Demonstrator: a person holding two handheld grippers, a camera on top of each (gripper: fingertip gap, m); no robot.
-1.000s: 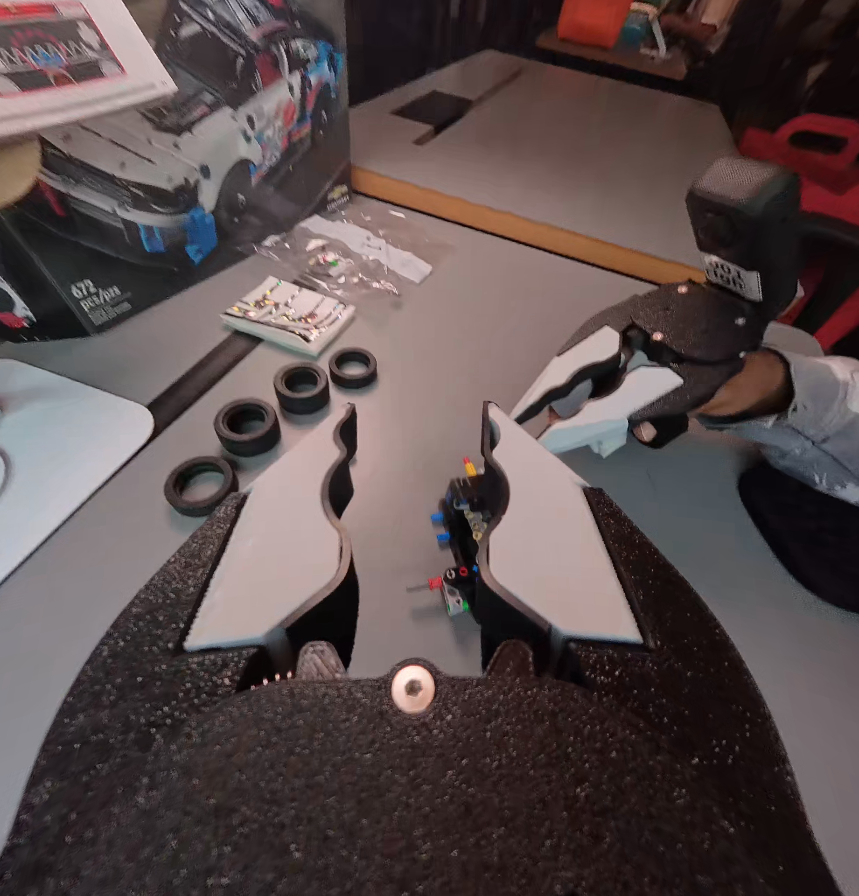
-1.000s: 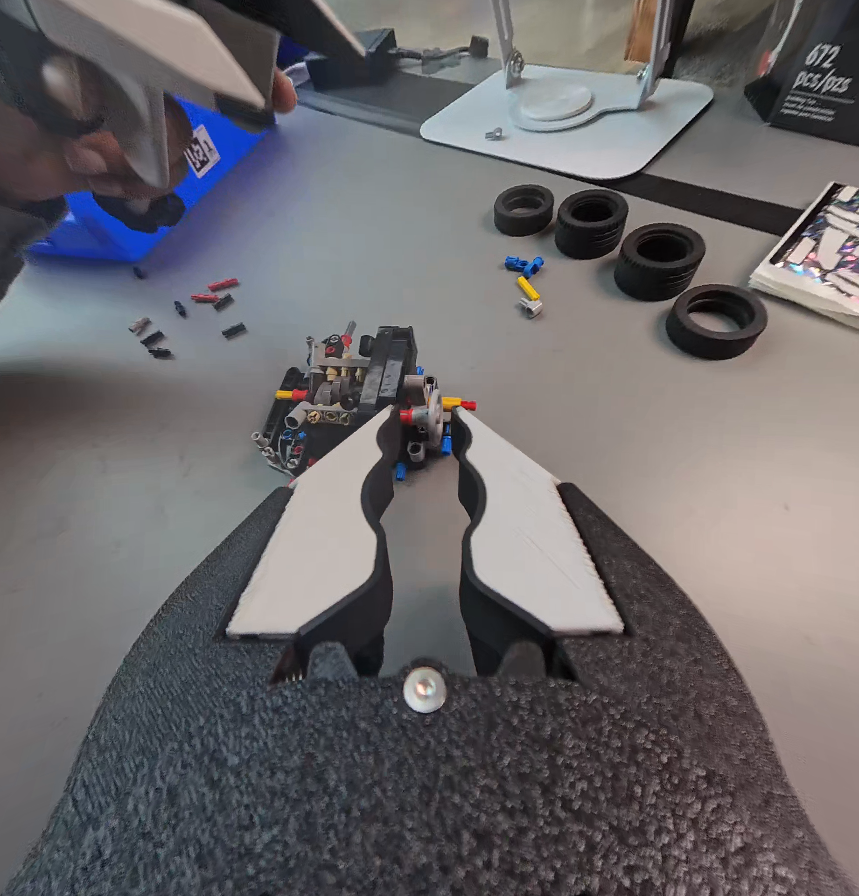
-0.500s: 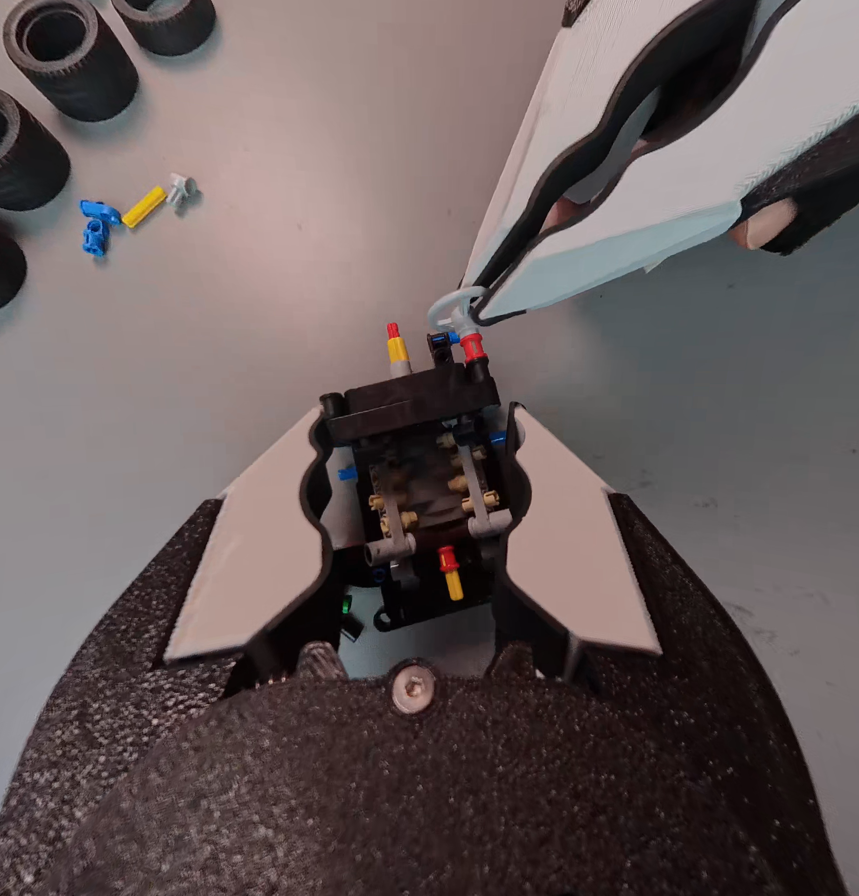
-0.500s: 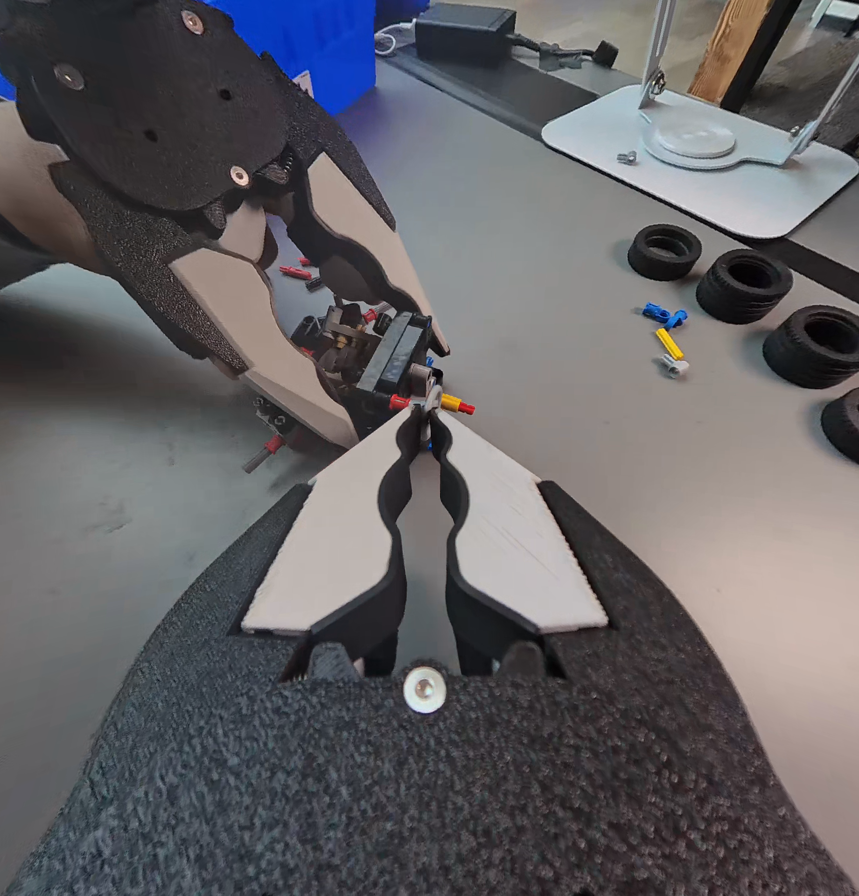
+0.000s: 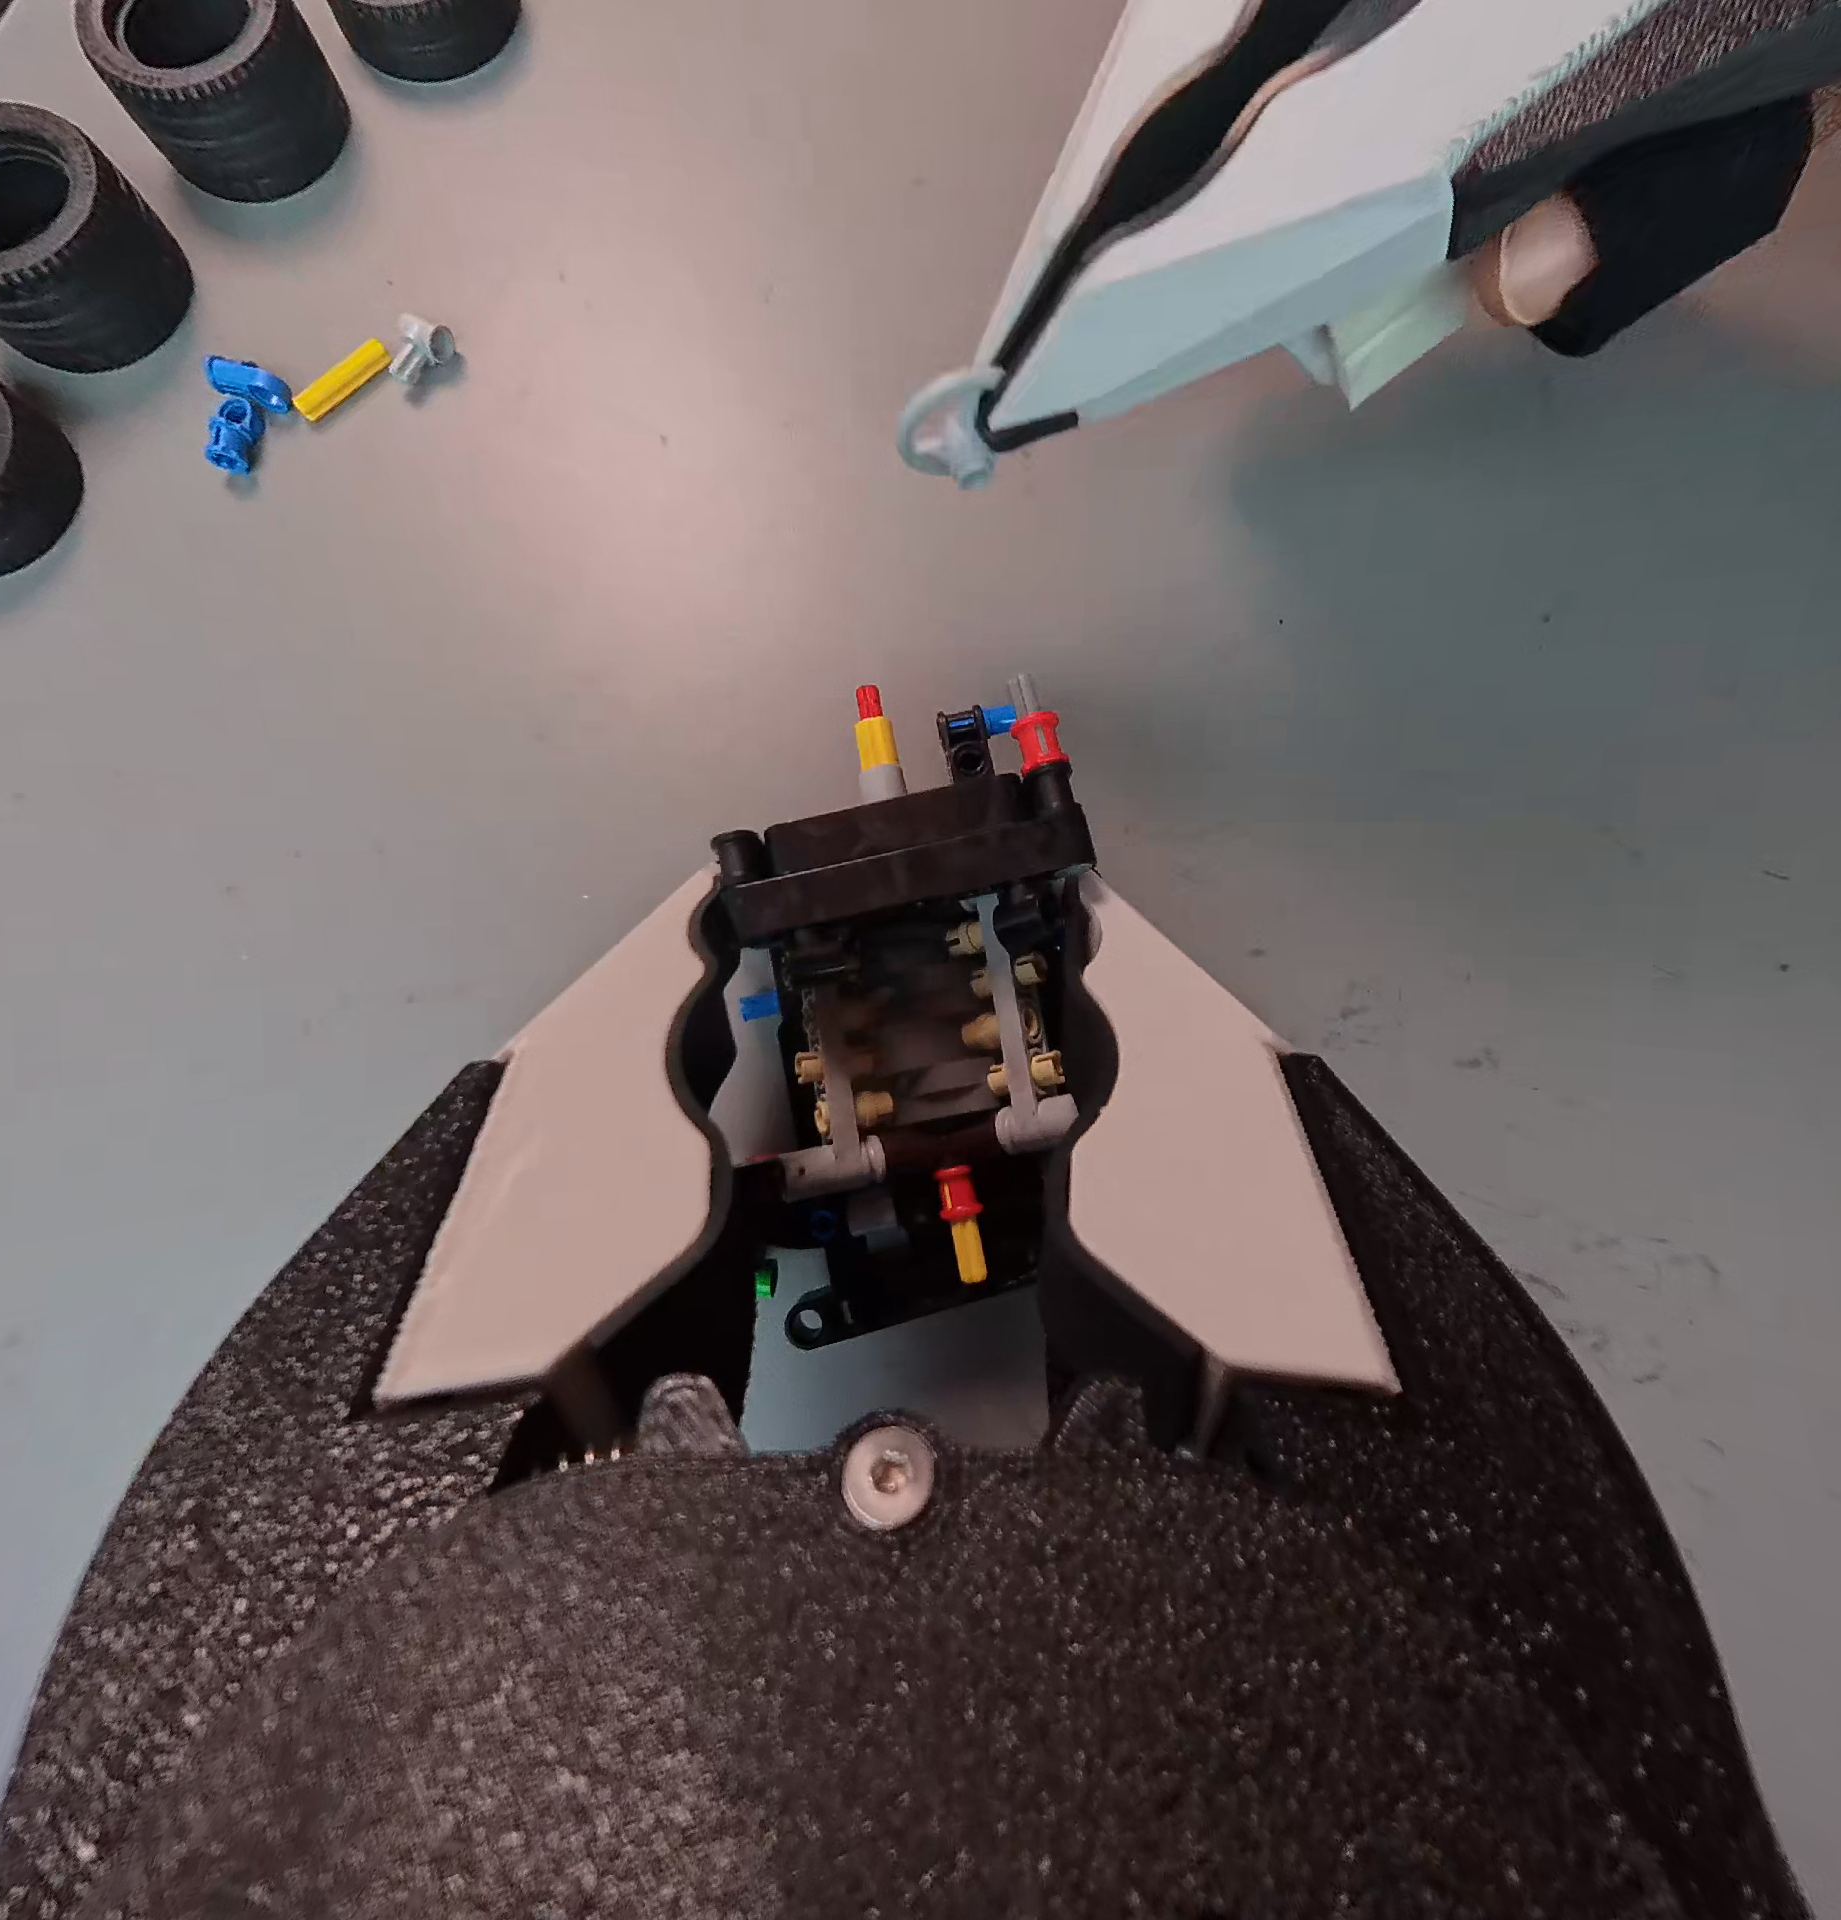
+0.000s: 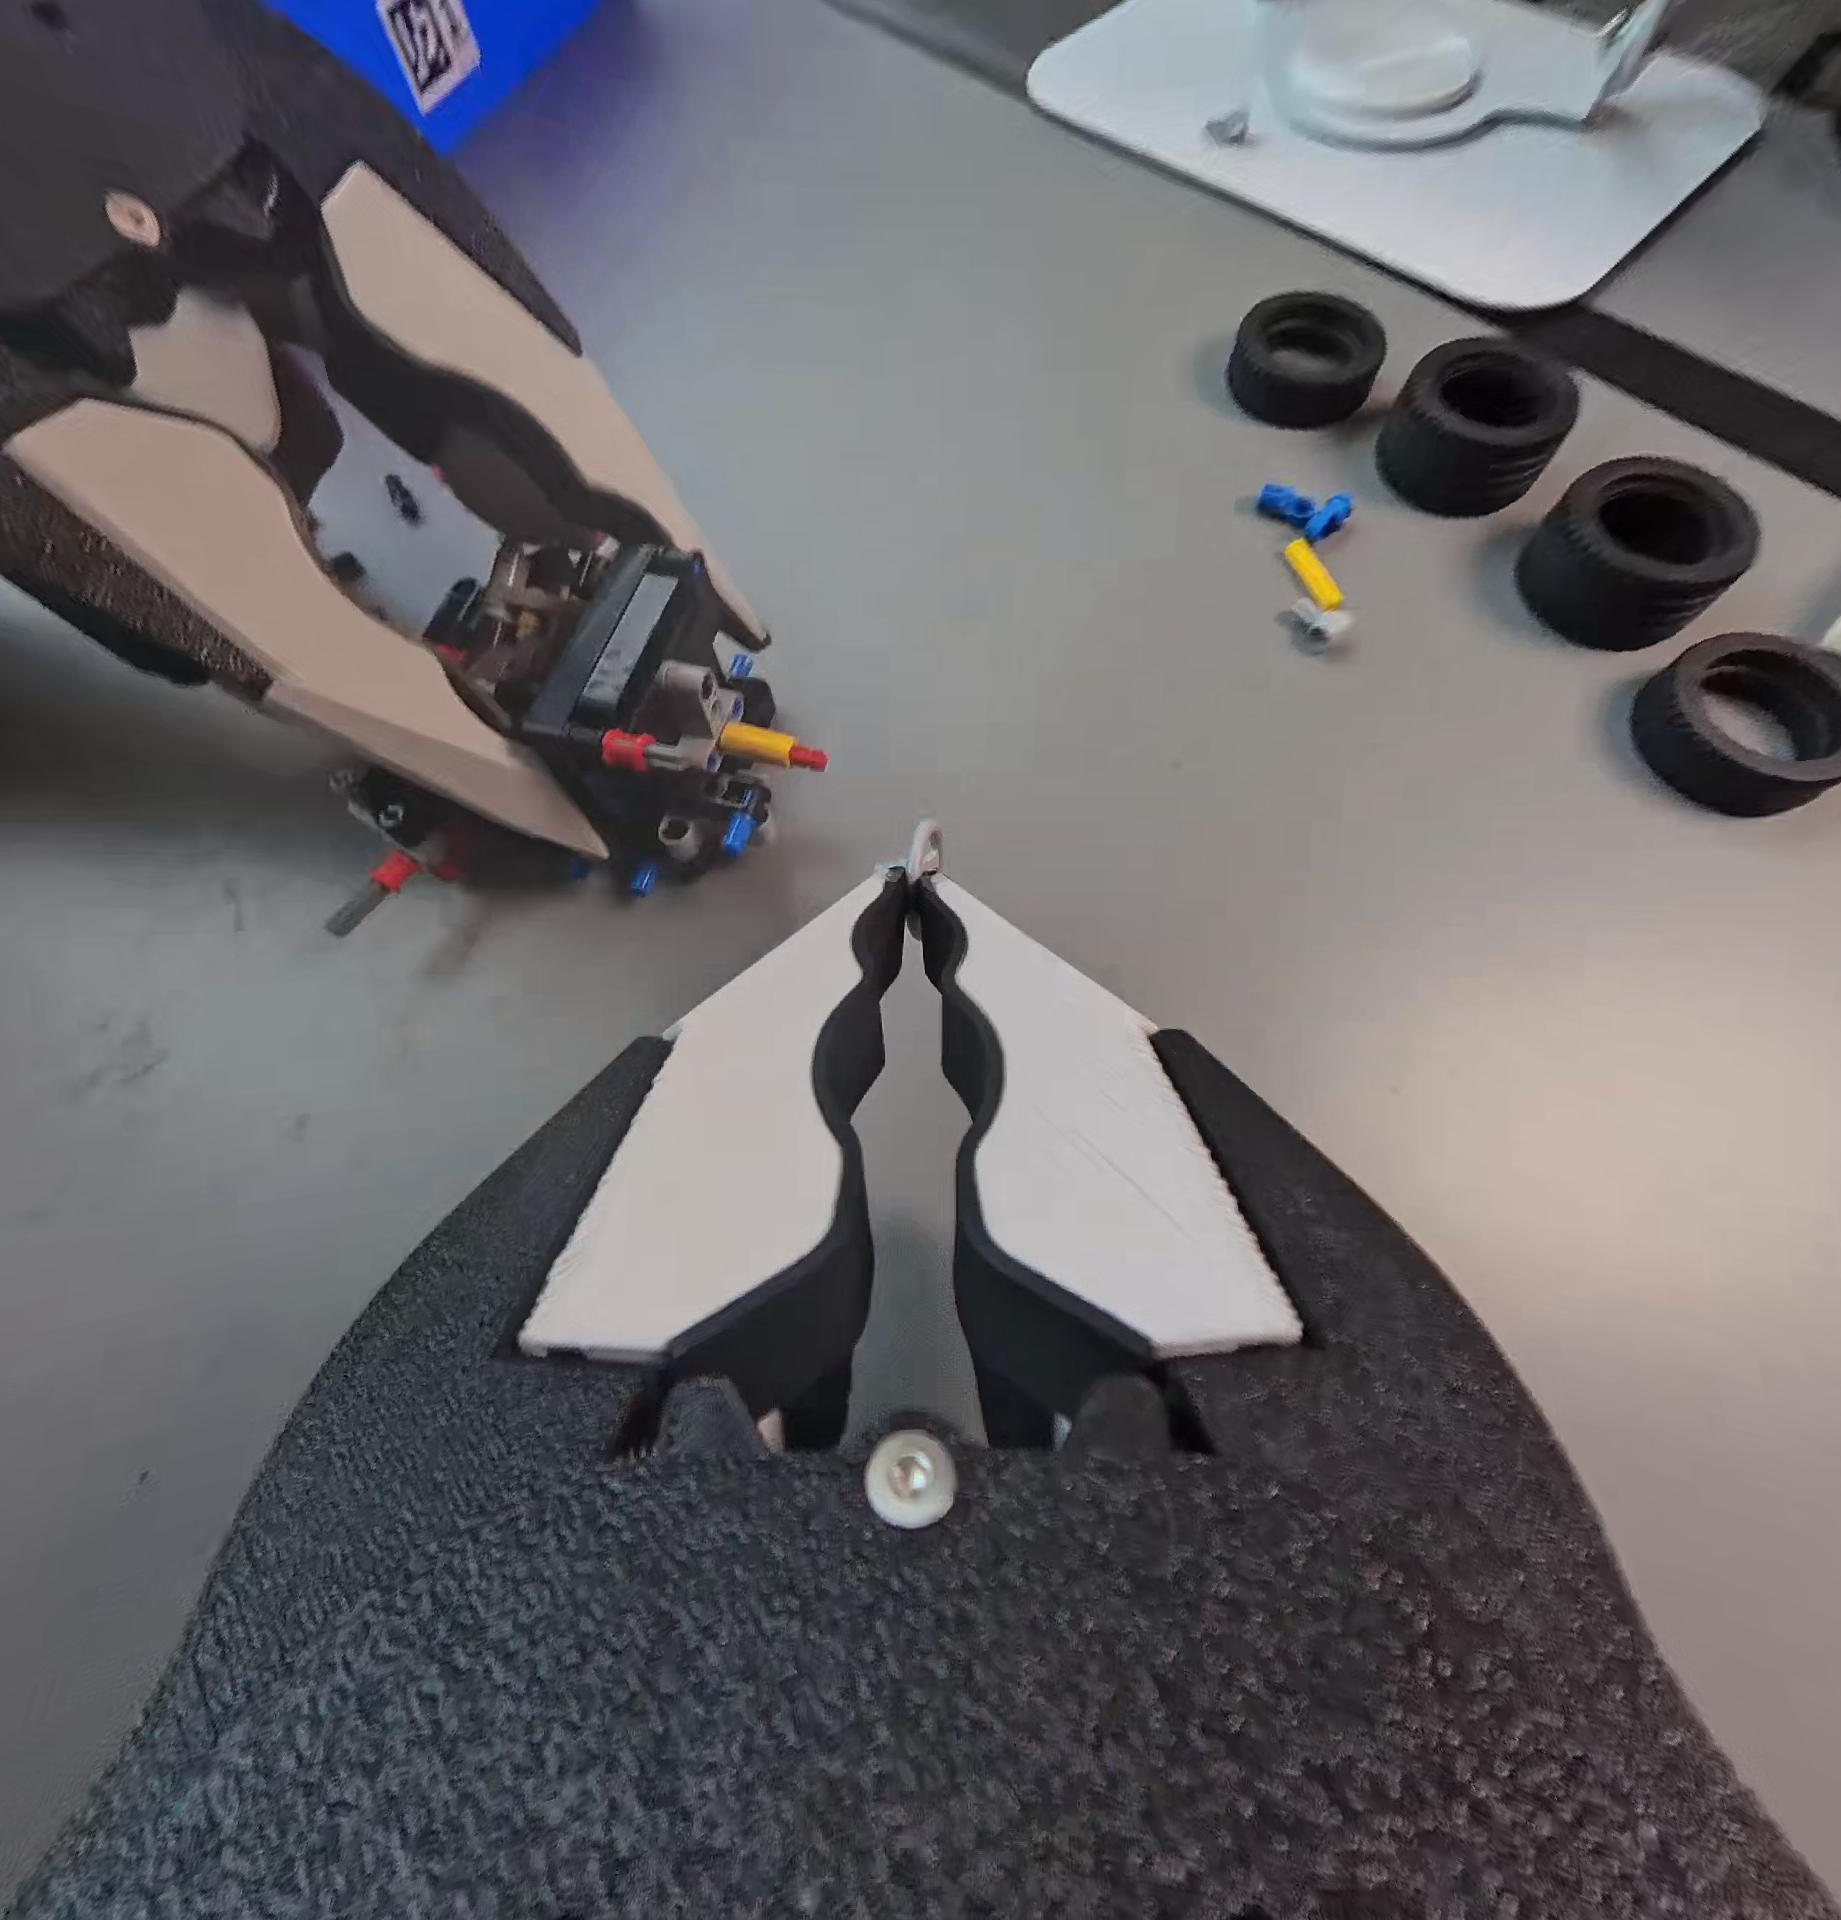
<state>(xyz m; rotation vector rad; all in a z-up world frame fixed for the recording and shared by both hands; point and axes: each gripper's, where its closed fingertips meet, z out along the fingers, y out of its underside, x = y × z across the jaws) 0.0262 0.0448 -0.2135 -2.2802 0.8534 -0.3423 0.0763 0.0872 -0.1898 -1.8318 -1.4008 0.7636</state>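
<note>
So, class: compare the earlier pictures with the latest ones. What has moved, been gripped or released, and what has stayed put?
The left tool came down and closed around the brick assembly, which it now grips. The right tool pinched a small grey ring piece at the assembly's end and pulled it away; a gap now separates them. The four black tyres and the blue, yellow and grey loose pieces have not moved.

Even overhead light, soft shadows on the grey table (image 5: 480, 727); wide-angle bending at edges, slight motion blur.
</note>
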